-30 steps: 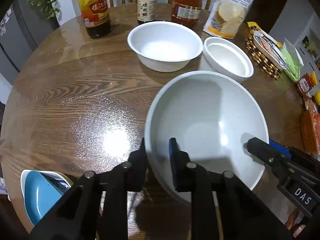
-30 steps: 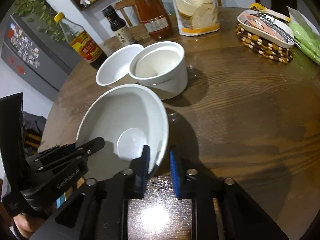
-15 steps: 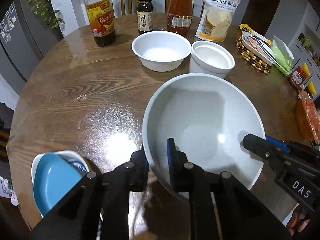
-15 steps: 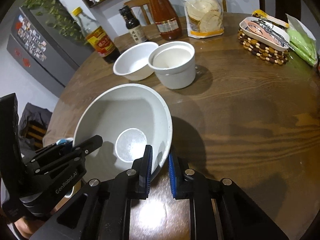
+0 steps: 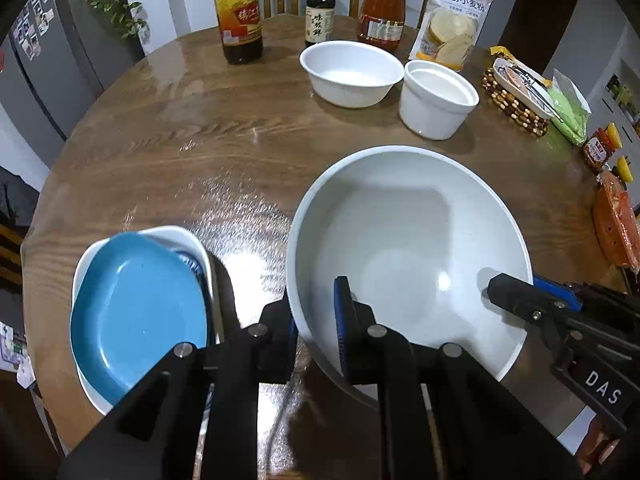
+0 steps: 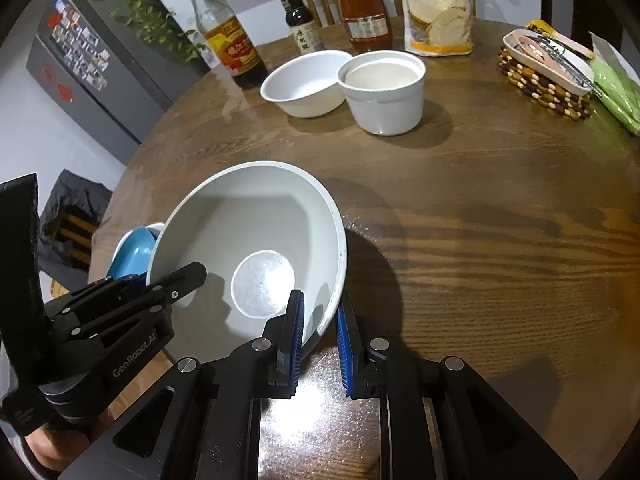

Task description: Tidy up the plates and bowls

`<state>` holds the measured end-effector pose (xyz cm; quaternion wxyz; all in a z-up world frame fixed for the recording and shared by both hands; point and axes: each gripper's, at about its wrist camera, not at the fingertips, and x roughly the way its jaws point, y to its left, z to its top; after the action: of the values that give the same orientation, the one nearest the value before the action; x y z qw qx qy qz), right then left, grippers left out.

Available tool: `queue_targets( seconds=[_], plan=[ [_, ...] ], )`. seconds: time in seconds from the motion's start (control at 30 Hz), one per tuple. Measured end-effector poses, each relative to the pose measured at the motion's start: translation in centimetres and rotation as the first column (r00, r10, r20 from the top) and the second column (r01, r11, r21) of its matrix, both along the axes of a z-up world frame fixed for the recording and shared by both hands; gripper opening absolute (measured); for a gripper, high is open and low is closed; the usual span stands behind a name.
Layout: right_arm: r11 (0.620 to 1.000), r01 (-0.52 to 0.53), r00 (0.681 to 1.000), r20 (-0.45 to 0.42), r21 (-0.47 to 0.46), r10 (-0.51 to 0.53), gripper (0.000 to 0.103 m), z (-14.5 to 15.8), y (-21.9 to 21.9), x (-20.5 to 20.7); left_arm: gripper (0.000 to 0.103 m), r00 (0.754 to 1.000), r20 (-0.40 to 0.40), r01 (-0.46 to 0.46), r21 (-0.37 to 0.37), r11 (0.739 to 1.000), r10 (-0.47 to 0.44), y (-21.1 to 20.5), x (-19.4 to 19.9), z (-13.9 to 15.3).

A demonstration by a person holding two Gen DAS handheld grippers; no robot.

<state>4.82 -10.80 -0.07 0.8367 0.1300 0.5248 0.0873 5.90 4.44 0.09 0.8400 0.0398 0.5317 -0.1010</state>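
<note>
The big white bowl (image 5: 408,248) is near the front edge of the round wooden counter (image 5: 180,140), and two grippers hold it by its rim. The left gripper (image 5: 316,320) pinches the near left part of the rim, with one of its jaws inside the bowl and the other outside. The right gripper (image 6: 318,322) pinches the near right part of the rim the same way. The bowl tips a little, and a dark shadow lies on the wood under its right side. The pictures do not show if its bottom touches the counter.

Just left of the big bowl sits a blue plate (image 5: 140,312). It lies on top of a white dish (image 5: 188,236) at the near left edge of the counter.

Farther back there is a wide white bowl (image 5: 352,72), and a tall white pot (image 5: 438,98) stands just to the right of it.

At the far edge stand a big vinegar bottle (image 5: 240,12), a small dark sauce bottle (image 5: 320,8) and a red sauce bottle (image 5: 382,4). A bag of flour (image 5: 452,28) leans to the right of them. On the right a small tray (image 5: 524,88) lies on a beaded mat (image 5: 508,106), next to a green bag (image 5: 570,110).
</note>
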Motion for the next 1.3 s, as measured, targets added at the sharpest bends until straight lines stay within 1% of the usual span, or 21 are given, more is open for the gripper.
queue_targets(
  seconds=[0.5, 1.03, 1.3],
  plan=[
    [0.999, -0.034, 0.999, -0.026, 0.003, 0.034, 0.018, -1.2, 0.8, 0.6, 0.017, 0.999, -0.018, -0.032, 0.026, 0.999, 0.033, 0.6, -0.1, -1.4],
    [0.999, -0.043, 0.999, -0.018, -0.009, 0.043, 0.018, -1.3, 1.2, 0.6, 0.019, 0.999, -0.013, -0.042, 0.031, 0.999, 0.042, 0.6, 0.3, -1.9],
    [0.999, -0.045, 0.999, -0.02, -0.01, 0.045, 0.018, -1.2, 1.2, 0.7, 0.022, 0.999, -0.019, -0.038, 0.035, 0.999, 0.038, 0.8, 0.5, -2.2]
  ],
)
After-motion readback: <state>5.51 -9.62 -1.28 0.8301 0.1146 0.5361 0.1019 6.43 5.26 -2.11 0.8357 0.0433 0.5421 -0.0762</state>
